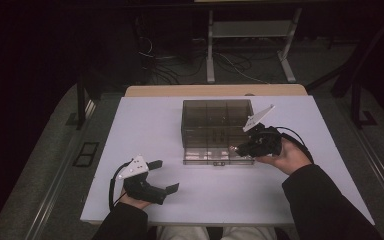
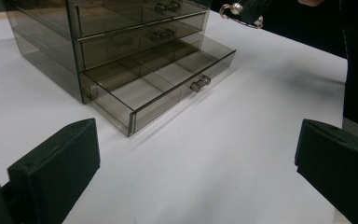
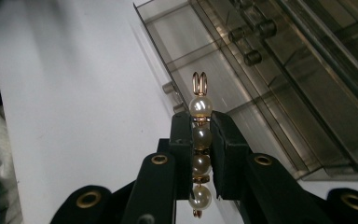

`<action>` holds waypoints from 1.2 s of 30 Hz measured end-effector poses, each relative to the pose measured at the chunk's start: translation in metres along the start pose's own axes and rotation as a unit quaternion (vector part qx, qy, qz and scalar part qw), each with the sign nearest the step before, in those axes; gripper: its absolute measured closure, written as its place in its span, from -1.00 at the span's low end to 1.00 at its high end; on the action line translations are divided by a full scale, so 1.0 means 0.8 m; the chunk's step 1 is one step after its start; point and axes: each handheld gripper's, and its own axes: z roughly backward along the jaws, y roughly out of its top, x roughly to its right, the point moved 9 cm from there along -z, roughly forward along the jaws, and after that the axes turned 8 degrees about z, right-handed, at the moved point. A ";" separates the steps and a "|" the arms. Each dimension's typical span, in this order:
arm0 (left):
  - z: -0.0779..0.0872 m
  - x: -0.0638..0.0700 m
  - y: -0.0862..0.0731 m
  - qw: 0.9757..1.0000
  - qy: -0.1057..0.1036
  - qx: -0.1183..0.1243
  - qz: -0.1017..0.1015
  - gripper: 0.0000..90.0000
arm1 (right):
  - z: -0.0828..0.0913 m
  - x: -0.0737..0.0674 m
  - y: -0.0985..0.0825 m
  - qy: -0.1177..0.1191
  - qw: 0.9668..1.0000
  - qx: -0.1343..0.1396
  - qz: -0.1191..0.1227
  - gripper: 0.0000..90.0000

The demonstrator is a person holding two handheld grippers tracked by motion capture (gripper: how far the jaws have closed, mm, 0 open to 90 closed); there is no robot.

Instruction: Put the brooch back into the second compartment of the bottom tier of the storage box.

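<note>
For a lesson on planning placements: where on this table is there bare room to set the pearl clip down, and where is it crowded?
Bare white table lies left of the smoky drawer box, and along the near edge between both grippers. It is crowded at the open bottom drawer, where the right gripper holds the pearl clip.

table top (image 1: 150, 150) white, plain, w/ a tan wood strip along its far edge. drawer box (image 1: 217, 131) smoky grey-brown see-thru plastic, no pattern; its open bottom drawer (image 2: 158, 86) same tint, small silvery clear knob (image 2: 200, 83). left gripper (image 1: 162, 175) black, pale grey plate on top; its pads matte black. right gripper (image 1: 238, 148) black too, pale grey plate, brass-coloured rivets in the gripper view. hair clip (image 3: 199, 140): row of cream-white pearls, shiny, gold rings btwn them, gold wire loop at the tip. sleeves (image 1: 325, 200) black. floor grey, background dark.
</note>
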 end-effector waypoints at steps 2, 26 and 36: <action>0.000 0.000 0.000 1.000 0.000 0.000 0.000 -1.00 | -0.002 0.000 0.004 0.001 1.000 0.001 0.003 0.76; 0.001 0.000 0.001 1.000 -0.002 0.004 0.000 -1.00 | -0.026 0.003 0.040 0.000 1.000 0.014 0.014 0.76; 0.002 0.001 0.001 1.000 -0.002 0.004 -0.001 -1.00 | -0.039 0.007 0.043 -0.005 1.000 0.014 0.015 0.76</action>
